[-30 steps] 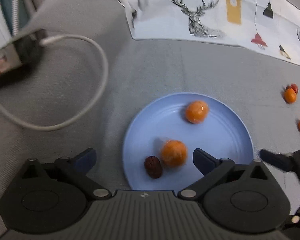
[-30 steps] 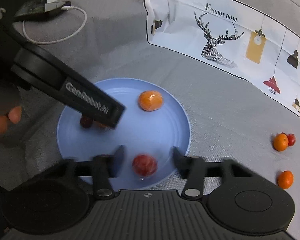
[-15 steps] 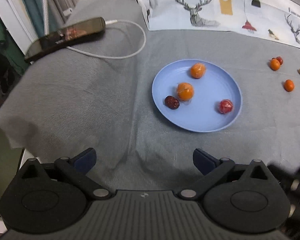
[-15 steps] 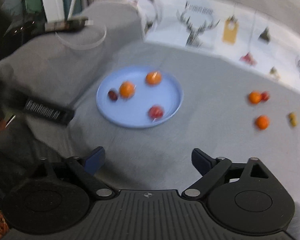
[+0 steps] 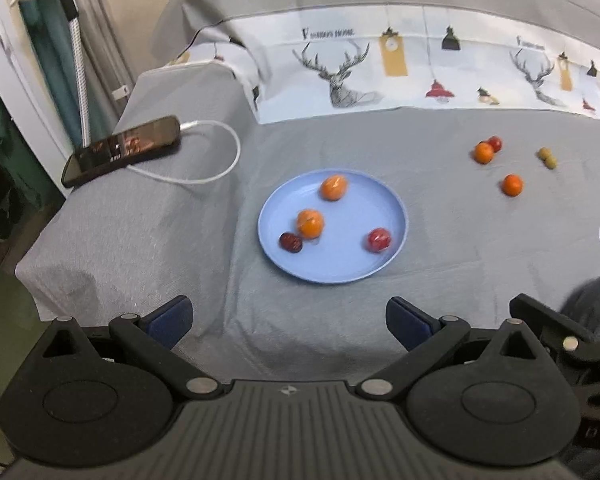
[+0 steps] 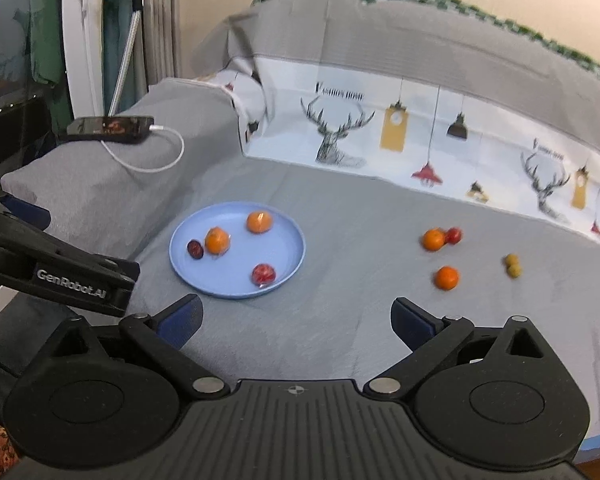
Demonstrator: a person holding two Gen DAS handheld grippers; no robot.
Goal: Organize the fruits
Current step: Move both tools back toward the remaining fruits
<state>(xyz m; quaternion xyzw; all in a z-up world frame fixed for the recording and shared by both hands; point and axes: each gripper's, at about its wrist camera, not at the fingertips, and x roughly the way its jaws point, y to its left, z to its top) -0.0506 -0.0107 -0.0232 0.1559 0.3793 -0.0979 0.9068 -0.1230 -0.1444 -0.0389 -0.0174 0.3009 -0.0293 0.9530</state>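
Above grey cloth | right hand-held gripper point(image 6: 296, 320) opening, empty | left hand-held gripper point(image 5: 288, 318) wide, empty

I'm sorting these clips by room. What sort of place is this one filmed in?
Probably a bedroom at home: the blue plate of fruit sits on a bed's grey sheet, a phone charges on a cable at the bed's corner, and a deer-print cloth lies along the far side.

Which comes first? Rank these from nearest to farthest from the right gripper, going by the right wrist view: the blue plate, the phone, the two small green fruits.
1. Blue plate: just ahead of the right gripper, toward its left finger.
2. Two small green fruits: farther out on the right, on the grey cloth.
3. Phone: far left, up on the raised grey cushion.
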